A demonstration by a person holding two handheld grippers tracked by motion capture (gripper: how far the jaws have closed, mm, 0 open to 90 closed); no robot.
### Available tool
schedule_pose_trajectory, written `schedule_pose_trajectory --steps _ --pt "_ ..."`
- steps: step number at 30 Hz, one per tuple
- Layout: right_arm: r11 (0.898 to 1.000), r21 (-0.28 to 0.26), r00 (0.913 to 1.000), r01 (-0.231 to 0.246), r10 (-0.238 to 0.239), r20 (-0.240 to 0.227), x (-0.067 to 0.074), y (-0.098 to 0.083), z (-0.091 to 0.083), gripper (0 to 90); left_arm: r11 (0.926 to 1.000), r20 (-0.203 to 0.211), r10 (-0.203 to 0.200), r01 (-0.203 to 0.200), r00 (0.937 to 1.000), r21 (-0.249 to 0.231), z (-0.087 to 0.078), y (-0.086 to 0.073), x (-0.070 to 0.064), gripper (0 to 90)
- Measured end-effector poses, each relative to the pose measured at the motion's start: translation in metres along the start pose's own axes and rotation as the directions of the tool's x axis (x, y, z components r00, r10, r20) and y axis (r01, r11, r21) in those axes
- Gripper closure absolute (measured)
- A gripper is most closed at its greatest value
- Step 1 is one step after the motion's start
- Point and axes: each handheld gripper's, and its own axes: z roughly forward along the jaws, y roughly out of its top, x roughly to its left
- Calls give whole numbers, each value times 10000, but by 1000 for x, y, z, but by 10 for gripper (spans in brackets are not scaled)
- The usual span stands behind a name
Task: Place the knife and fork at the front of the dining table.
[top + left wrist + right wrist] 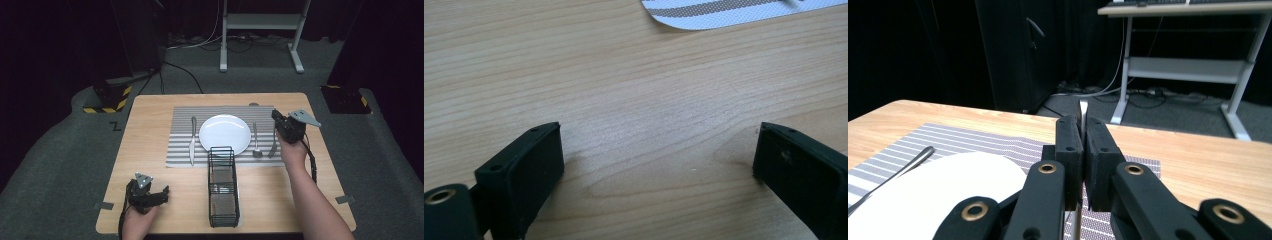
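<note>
My right gripper (276,120) is over the right side of the striped placemat (180,156), shut on a thin metal fork (272,147). The fork slants down from the jaws toward the mat, just right of the spoon (256,141). In the right gripper view the two pads (1070,150) press together on the fork's handle (1082,111), which sticks up above them. My left gripper (162,195) rests low at the table's front left, open, holding nothing. In the left gripper view its jaws stand wide apart (659,137) over bare wood.
A white plate (225,134) sits mid-mat with a knife (192,141) on its left. A black wire basket (222,187) stands at the front centre. The placemat corner (724,10) lies beyond my left gripper. A cutlery handle (903,167) lies by the plate (933,195).
</note>
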Motion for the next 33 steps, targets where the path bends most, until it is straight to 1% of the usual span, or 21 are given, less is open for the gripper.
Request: schedule_pose_trajectory --steps 2,5,6,8,13,15,18,21,23,25,27,30,32,33 --pt "9998 108 9998 -192 191 15 -3 -1 8 860 10000 14 11 -11 10000 20 0 0 0 50" --pt "9991 240 9994 -336 334 56 -9 -3 18 858 10000 36 27 -27 10000 10 0 0 0 50" --pt "9984 320 9989 -465 463 60 -10 -3 21 857 10000 63 26 -26 10000 12 0 0 0 50" --pt "9981 414 9989 -464 459 137 -14 -5 28 853 10000 75 31 -31 10000 11 0 0 0 49" --pt "9945 710 9967 -771 750 315 -24 -11 44 846 10000 62 27 -27 10000 13 0 0 0 48" --pt "9931 873 9965 -777 746 388 -27 -14 50 842 10000 64 42 -42 10000 30 0 0 0 45" --pt "9913 973 9951 -888 841 514 -30 -19 58 838 10000 98 44 -45 9999 56 1 1 0 36" --pt "9889 1132 9946 -958 905 509 -31 -22 64 836 10000 118 59 -60 9999 60 1 1 0 35" --pt "9878 1298 9954 -862 800 523 -30 -24 70 834 10000 105 52 -53 9999 58 1 1 0 35" --pt "9862 1445 9962 -805 749 436 -31 -24 74 833 10000 86 46 -47 10000 57 1 1 0 35" --pt "9825 1699 9964 -760 685 501 -30 -25 78 832 10000 85 38 -39 10000 53 1 1 0 35" --pt "9786 1854 9952 -890 798 564 -30 -26 79 830 10000 84 35 -36 10000 55 1 1 0 35" --pt "9773 1941 9953 -850 743 615 -31 -26 80 826 10000 68 51 -52 10000 44 1 1 0 36" --pt "9754 2003 9946 -924 809 646 -31 -27 80 822 10000 65 58 -58 10000 40 1 1 -1 36"
